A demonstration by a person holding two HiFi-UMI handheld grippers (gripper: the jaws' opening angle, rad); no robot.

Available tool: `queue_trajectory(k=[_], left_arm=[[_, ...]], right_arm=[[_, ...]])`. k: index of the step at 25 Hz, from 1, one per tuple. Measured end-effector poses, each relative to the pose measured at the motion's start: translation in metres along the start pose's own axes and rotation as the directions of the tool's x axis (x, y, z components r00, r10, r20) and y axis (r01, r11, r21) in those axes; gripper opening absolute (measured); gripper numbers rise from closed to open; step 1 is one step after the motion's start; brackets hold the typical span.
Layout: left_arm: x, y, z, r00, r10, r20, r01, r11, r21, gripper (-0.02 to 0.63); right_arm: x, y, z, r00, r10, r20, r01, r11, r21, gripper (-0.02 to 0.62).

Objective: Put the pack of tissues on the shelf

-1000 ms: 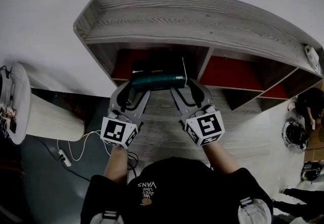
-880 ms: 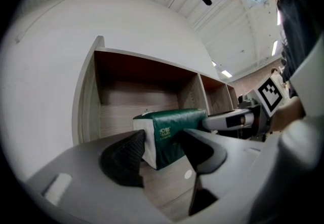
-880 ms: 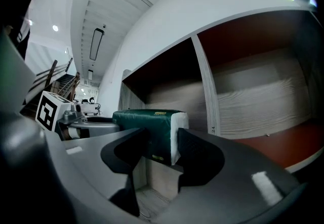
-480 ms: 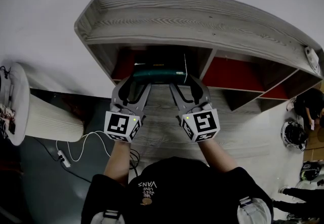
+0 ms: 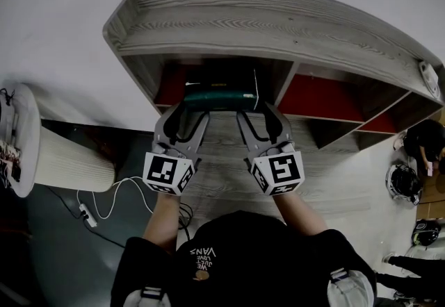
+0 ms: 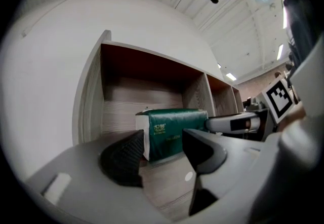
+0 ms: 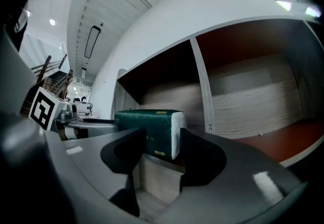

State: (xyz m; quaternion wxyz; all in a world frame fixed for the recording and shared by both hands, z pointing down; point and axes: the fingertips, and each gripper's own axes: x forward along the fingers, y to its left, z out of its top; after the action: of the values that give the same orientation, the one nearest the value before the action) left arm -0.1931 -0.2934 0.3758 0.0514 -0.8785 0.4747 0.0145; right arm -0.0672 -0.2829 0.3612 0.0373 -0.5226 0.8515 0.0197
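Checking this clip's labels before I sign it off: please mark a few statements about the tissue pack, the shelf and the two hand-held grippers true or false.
1. The pack of tissues is green with white ends. True.
2. Only the right hand-held gripper is at the pack. False: the left hand-held gripper is at its other end, and each has an end of the pack between its jaws.
3. The pack is at the mouth of the leftmost compartment of the shelf. True.
4. The pack lies on the shelf's top board. False: it is below that board, at the front of the compartment.
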Motion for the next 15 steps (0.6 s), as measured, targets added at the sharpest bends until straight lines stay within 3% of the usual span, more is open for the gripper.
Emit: queue_trajectory(k=[9,15], left_arm=[[-0.021,0.001,0.001,0.998,0.063,0.002,-0.063,0.998,-0.007,0.257],[-0.022,-0.014,0.004,0.999,0.030,0.018,-0.030,1.000,-0.010,0.183]], right_arm=[[-0.012,0.007,-0.005,1.000,0.004,-0.008,-0.004,1.000,-0.008,0.192],[-0.011,0.011,-0.005,1.000,0.011,-0.011,-0.011,1.000,-0.012,0.027]])
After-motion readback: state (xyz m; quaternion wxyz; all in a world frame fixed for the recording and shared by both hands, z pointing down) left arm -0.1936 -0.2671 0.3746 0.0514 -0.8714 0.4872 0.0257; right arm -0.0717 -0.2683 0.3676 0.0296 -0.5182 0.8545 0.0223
